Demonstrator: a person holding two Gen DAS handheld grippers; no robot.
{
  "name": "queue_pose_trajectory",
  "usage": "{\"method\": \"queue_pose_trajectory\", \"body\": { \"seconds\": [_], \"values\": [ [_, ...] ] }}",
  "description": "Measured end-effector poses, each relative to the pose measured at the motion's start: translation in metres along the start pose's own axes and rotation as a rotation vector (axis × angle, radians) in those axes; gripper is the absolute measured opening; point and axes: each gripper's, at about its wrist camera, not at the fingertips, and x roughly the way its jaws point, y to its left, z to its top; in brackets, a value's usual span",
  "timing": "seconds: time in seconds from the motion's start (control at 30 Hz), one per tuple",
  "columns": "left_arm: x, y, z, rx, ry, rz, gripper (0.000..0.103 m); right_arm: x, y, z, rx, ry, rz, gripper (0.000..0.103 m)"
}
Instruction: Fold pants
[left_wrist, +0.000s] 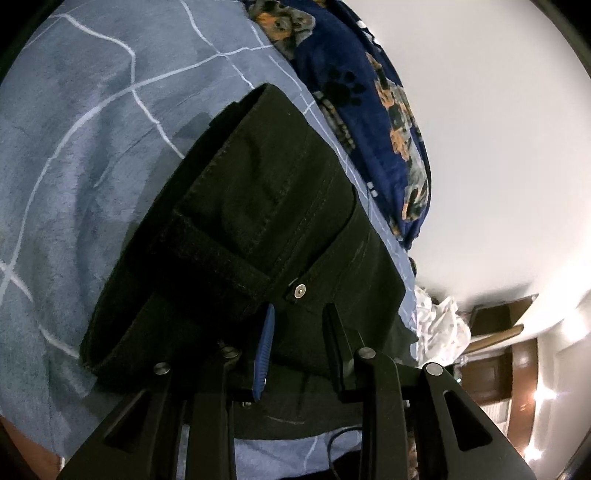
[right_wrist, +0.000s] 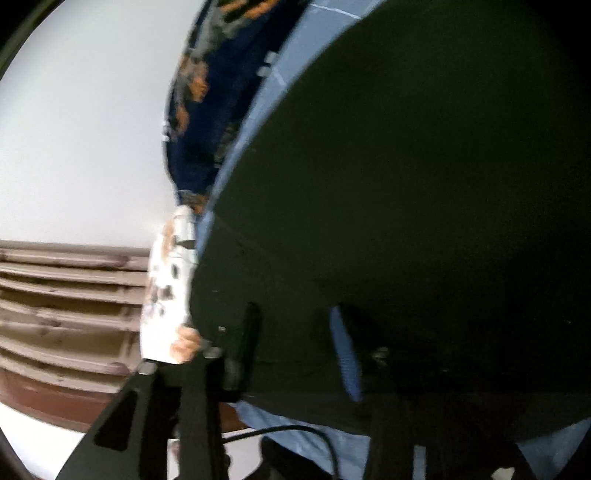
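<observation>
Bedspread (left_wrist: 85, 155): pale blue with white lines, spread under everything.
Pants (left_wrist: 258, 229): black, folded into a thick stack on the bedspread, a metal rivet (left_wrist: 299, 291) at the pocket corner facing the camera.
Left gripper (left_wrist: 299, 317): fingers narrowly apart over the near edge of the pants; whether the pads press the cloth, I cannot tell.
Blanket (left_wrist: 369, 74): dark blue, paw prints and orange patches, along the wall side.
Right gripper (right_wrist: 295, 321): jaws partly apart, dark pants cloth between them (blurred); grip unclear.
</observation>
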Motion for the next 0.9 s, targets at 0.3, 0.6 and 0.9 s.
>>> {"method": "queue_pose_trajectory", "body": {
  "seconds": [0.3,0.6,0.9],
  "values": [
    [-0.031,0.004,-0.006,-0.059,-0.057,0.036,0.028,-0.021,-0.016,-0.014,0.058,0.022,-0.008,0.048],
    [-0.046,0.027,0.01,-0.154,-0.042,0.094,0.054,-0.024,-0.021,-0.01,0.07,0.004,-0.019,0.052],
    [-0.019,0.014,0.025,-0.122,0.017,0.077,0.07,-0.027,-0.023,-0.01,0.088,-0.008,-0.003,0.059]
  ]
}}
